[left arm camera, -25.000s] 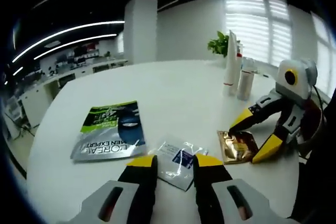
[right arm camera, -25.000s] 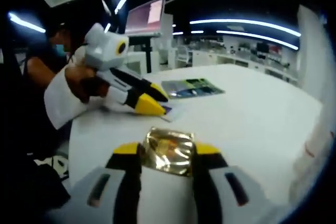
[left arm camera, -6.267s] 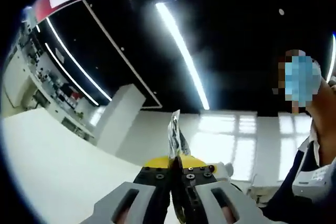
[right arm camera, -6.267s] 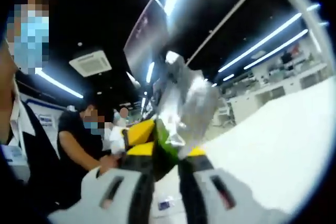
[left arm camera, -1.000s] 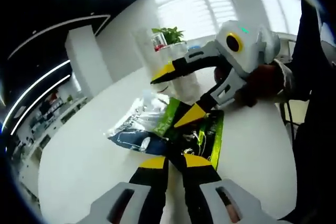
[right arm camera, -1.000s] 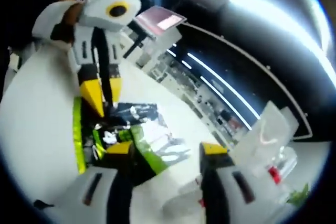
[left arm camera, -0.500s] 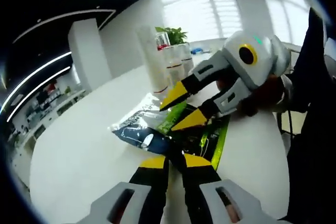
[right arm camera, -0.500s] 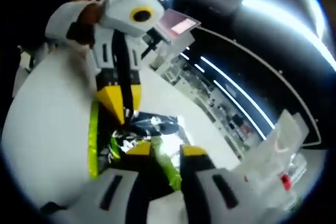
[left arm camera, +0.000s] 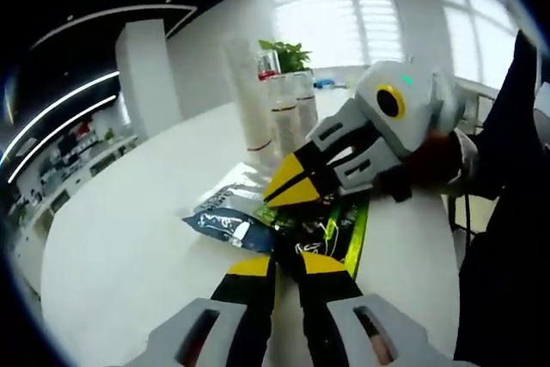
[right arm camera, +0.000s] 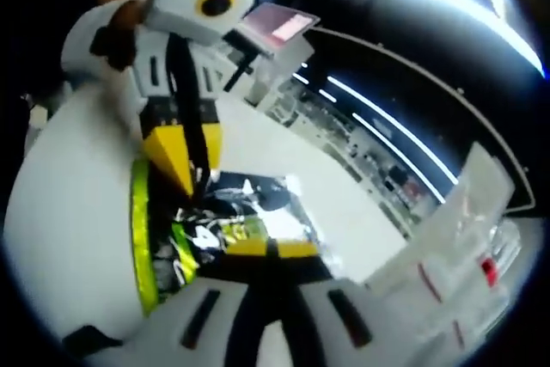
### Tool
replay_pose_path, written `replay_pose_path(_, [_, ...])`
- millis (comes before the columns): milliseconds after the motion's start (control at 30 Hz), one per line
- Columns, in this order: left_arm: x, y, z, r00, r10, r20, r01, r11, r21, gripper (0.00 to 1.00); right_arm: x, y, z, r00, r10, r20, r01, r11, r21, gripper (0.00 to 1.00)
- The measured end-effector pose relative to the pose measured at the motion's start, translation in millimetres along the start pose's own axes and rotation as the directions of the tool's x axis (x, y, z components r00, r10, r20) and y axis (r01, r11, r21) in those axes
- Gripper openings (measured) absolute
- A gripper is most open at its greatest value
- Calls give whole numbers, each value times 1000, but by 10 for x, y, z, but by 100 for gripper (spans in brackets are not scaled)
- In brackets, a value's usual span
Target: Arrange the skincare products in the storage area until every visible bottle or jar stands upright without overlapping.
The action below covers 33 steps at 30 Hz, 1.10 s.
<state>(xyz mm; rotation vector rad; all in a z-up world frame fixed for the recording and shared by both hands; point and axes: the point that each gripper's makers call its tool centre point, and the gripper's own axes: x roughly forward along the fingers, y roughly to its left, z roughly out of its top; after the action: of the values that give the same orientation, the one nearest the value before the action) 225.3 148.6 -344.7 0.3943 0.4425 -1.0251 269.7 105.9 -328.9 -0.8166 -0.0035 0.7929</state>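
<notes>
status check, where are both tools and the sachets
Left tool shut on green sachet. Right tool shut on it too. Bottles upright behind. Nothing blocking.

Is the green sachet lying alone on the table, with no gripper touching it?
No: in the left gripper view the left gripper and the right gripper both meet the green sachet.

A white table (left arm camera: 129,238) carries green and dark sachets (left arm camera: 339,225) and upright bottles (left arm camera: 284,113).
</notes>
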Motion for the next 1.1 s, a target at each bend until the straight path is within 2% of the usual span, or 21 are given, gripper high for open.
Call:
replay_pose_path(133, [-27, -66, 0, 999, -43, -11, 43, 999, 4, 10, 8, -16, -18, 1000, 3, 1, -3, 999, 32, 0])
replay_pose_path(267, [-120, -18, -28, 998, -63, -19, 63, 998, 18, 10, 7, -16, -49, 1000, 16, 1, -16, 992, 128, 0])
replay_pose_path(333, [-160, 35, -49, 999, -41, -29, 42, 999, 31, 8, 0, -24, -68, 1000, 19, -2, -18, 986, 166, 0])
replay_pose_path(433, [-175, 87, -28, 1000, -19, -24, 20, 998, 52, 6, -6, -16, -71, 1000, 23, 0, -22, 984, 179, 0])
replay_pose_path(700, [4, 172, 149, 1000, 12, 9, -12, 998, 56, 0, -17, 0, -68, 1000, 26, 9, -27, 984, 176, 0])
replay_pose_path(867, [187, 286, 102, 997, 52, -55, -49, 998, 49, 0, -35, -2, -83, 999, 39, 21, -42, 978, 205, 0])
replay_pose_path(1100, [255, 270, 95, 996, 33, -86, -29, 998, 50, 0, -60, 7, -105, 997, 65, 48, -75, 969, 236, 0])
